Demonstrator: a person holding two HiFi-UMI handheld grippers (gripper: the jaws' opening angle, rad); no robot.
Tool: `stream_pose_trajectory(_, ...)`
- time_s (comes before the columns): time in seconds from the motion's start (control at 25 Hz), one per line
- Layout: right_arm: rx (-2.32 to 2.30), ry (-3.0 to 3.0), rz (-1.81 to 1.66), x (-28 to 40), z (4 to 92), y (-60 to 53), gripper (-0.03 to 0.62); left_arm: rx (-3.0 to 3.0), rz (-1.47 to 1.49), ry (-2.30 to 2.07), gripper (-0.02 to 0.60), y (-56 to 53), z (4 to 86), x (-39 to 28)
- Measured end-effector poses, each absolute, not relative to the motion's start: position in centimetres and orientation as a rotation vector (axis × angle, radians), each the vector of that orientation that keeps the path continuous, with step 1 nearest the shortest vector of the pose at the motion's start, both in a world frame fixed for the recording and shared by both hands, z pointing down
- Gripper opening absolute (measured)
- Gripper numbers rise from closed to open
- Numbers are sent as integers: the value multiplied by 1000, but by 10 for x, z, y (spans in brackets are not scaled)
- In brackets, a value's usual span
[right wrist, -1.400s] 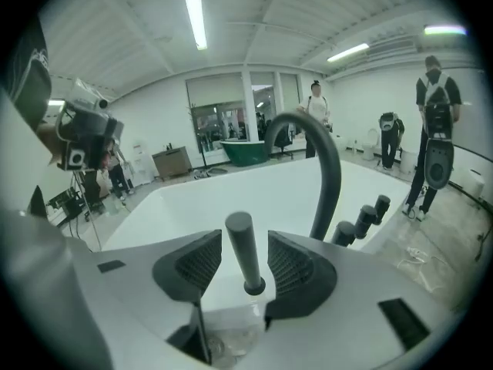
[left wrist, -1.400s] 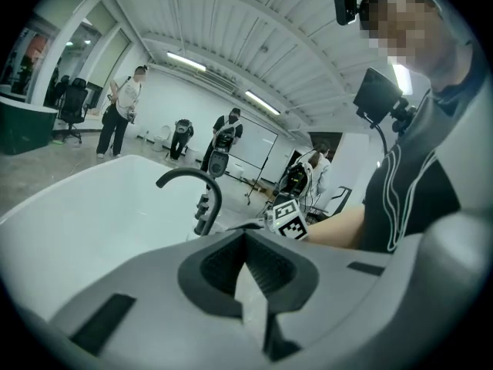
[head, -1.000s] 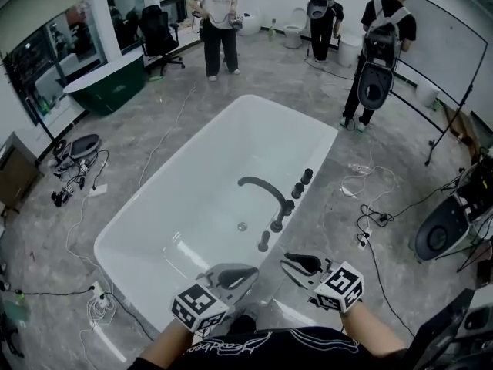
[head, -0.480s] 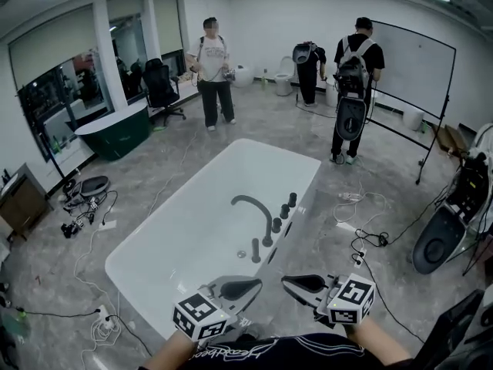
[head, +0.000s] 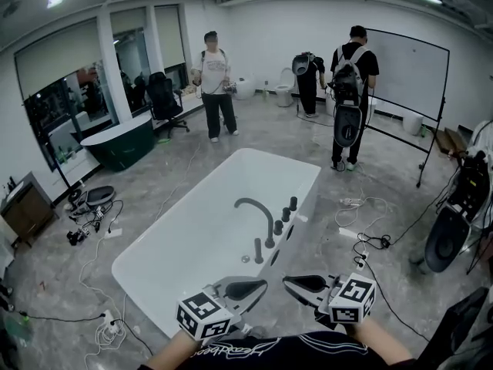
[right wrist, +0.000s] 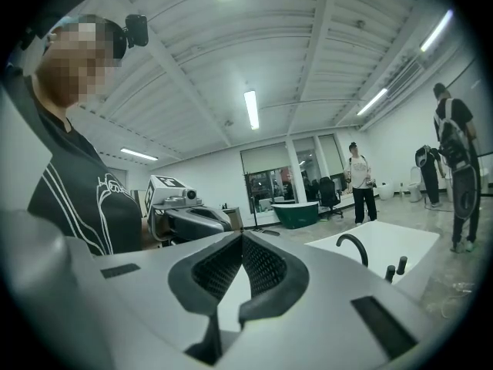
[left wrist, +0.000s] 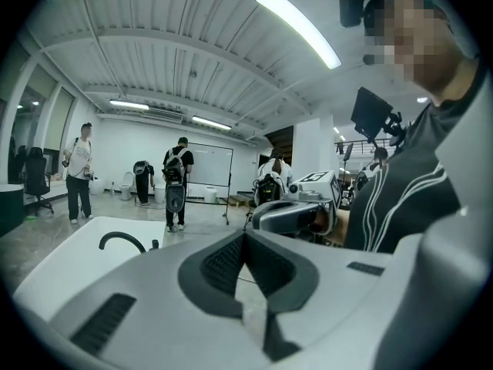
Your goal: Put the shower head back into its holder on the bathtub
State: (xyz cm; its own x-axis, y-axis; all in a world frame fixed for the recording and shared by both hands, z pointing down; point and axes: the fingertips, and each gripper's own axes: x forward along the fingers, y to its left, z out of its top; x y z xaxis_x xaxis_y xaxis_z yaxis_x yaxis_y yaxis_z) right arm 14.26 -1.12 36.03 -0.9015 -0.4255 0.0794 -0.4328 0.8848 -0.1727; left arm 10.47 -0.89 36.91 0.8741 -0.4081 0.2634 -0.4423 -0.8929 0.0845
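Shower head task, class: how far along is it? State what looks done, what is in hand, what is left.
Done, seemingly: nothing loose lies in the bathtub; dark fittings stand upright along its rim, too small to tell apart. In hand: nothing; the left gripper and right gripper are shut, empty, short of the tub. Left: probably only checking the seating.
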Motion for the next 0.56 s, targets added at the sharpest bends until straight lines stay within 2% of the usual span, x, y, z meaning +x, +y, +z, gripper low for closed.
stream_pose_trajectory(0.56,701,-3020,271,136,352,6,12,2924,336,-647,5,10,363,97)
